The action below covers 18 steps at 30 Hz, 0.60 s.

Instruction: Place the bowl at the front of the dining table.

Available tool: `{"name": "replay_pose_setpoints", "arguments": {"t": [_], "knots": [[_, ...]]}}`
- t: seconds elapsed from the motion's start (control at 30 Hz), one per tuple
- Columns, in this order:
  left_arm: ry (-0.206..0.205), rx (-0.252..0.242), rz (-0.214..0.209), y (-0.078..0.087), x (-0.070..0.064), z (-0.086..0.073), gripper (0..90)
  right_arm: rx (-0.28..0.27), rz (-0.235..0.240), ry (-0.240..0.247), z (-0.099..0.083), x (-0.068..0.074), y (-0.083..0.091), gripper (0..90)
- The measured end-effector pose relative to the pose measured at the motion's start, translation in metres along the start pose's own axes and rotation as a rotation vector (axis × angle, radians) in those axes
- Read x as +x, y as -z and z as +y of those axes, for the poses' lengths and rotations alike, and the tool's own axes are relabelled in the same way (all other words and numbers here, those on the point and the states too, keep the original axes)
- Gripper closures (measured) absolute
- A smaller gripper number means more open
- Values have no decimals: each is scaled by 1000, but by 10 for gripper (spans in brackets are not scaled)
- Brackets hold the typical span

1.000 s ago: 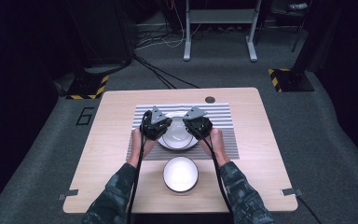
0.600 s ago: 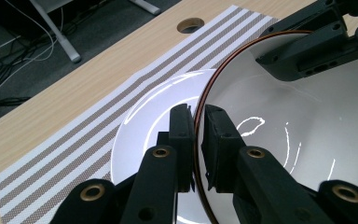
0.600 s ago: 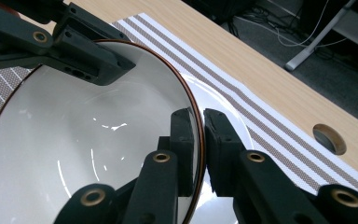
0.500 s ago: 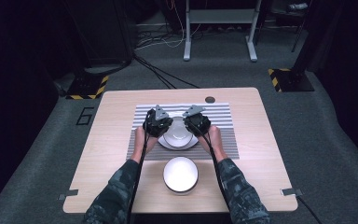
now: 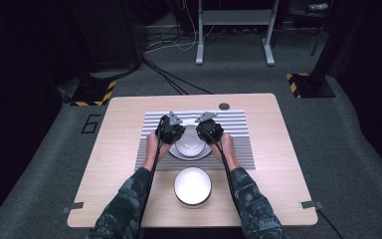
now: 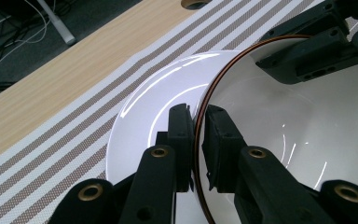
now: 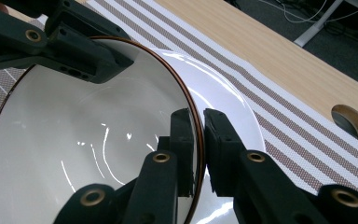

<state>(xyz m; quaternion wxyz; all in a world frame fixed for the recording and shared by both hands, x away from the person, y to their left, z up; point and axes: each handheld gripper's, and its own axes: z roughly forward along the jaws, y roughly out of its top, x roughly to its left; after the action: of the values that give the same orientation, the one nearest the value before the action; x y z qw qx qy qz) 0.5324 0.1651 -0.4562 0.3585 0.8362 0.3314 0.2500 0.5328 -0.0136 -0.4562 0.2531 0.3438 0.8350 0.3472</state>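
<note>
Little has shifted since earlier: the bowl [image 5: 191, 142] is gripped at opposite rims by the left hand-held gripper [image 5: 169, 130] and right hand-held gripper [image 5: 209, 131], over the plate [image 5: 177, 152]. Probably mid-placement; level lowering is needed next.

A white bowl [image 5: 192, 186] sits alone on the wooden table [image 5: 109, 164].

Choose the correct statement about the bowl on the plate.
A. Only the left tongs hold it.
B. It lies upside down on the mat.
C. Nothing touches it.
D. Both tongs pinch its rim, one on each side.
D: the left tongs and the right tongs each pinch the brown rim of the bowl, which sits over the plate.
</note>
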Motion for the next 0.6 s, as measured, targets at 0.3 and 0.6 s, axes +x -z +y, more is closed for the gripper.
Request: {"name": "replay_pose_setpoints", "arguments": {"t": [0.3, 0.6], "knots": [[24, 8, 8, -8, 3, 2, 813, 29, -11, -26, 1, -5, -9, 821], [125, 93, 5, -17, 12, 1, 829, 86, -25, -64, 6, -9, -19, 821]]}}
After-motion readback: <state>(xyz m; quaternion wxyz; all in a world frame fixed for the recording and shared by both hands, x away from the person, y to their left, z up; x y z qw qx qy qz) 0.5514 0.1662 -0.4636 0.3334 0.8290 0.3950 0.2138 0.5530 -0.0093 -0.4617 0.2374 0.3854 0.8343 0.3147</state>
